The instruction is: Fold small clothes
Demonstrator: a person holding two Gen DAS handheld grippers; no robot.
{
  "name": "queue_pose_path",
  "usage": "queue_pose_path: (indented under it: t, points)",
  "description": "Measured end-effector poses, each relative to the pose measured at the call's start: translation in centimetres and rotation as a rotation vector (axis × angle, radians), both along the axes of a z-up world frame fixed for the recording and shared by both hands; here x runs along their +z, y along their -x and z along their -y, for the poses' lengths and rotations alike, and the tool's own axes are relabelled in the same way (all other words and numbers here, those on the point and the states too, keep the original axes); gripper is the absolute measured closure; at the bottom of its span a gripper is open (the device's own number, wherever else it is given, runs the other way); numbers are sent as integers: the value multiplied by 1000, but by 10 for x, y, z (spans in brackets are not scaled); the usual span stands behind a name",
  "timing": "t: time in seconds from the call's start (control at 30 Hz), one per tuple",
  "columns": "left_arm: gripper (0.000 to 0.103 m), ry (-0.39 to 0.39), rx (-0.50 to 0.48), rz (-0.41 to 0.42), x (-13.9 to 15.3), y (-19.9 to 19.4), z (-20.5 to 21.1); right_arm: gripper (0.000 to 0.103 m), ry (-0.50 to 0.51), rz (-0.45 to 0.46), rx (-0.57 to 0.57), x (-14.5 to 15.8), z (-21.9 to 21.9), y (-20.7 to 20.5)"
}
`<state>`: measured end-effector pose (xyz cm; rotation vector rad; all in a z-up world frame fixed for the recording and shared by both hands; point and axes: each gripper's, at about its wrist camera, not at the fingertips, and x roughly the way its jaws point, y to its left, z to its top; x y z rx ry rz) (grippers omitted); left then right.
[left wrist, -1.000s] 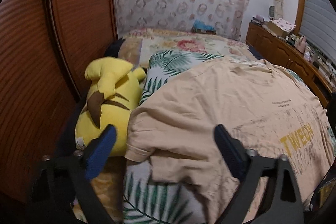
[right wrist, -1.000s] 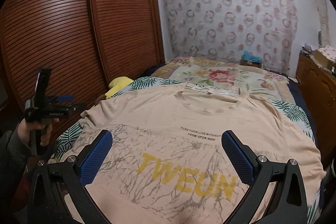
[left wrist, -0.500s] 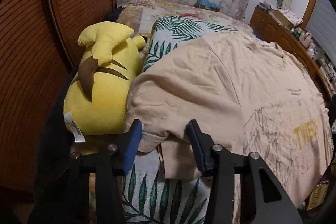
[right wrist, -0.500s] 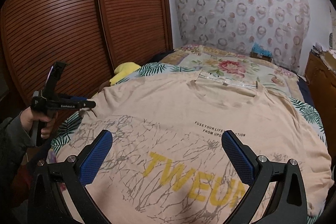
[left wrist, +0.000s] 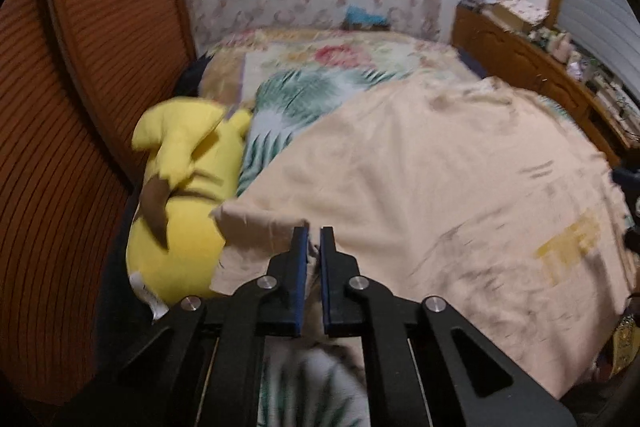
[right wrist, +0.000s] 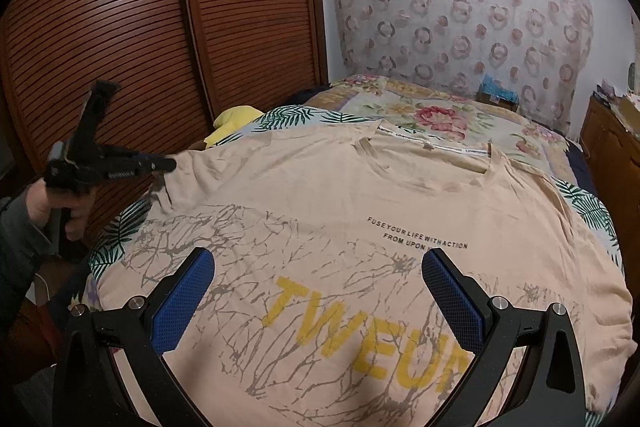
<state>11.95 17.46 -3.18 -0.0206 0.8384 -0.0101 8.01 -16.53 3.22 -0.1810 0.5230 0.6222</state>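
T-shirt [right wrist: 360, 211] spread face-up on bed [right wrist: 440, 111]: light, limp cotton, best taken at hems. Left gripper [left wrist: 313, 241], its jaws just closed, pinches the sleeve [left wrist: 256, 227] beside a plush [left wrist: 180, 195]; right gripper [right wrist: 316, 291] hovers with jaws apart.

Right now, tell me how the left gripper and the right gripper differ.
The left gripper has just closed its jaws onto the beige T-shirt's sleeve edge; the right gripper stands wide open with nothing between its pads. The left sits at the shirt's side beside the yellow plush toy; the right hovers over the TWEUN print. Both have black frames and blue pads.
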Motion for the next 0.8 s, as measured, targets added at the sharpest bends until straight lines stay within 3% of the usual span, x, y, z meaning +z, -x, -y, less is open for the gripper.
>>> queue_pose_path:
  t: [0.2, 0.3, 0.4, 0.43, 0.57, 0.8]
  points:
    - [96, 83, -149, 56, 38, -1, 53, 0, -36, -10, -26, -1, 9, 1]
    - [96, 47, -181, 53, 41, -1, 77, 0, -39, -22, -40, -4, 11, 1]
    - [85, 45, -203, 39, 37, 3, 80, 0, -34, -22, -52, -5, 9, 2]
    - [76, 44, -204, 36, 35, 3, 78, 0, -32, -22, -55, -6, 8, 2]
    - [24, 53, -183, 23, 23, 11, 58, 0, -28, -21, -56, -2, 2, 0]
    - [20, -3, -88, -82, -24, 19, 19, 0, -27, -22, 18, 8, -26, 2]
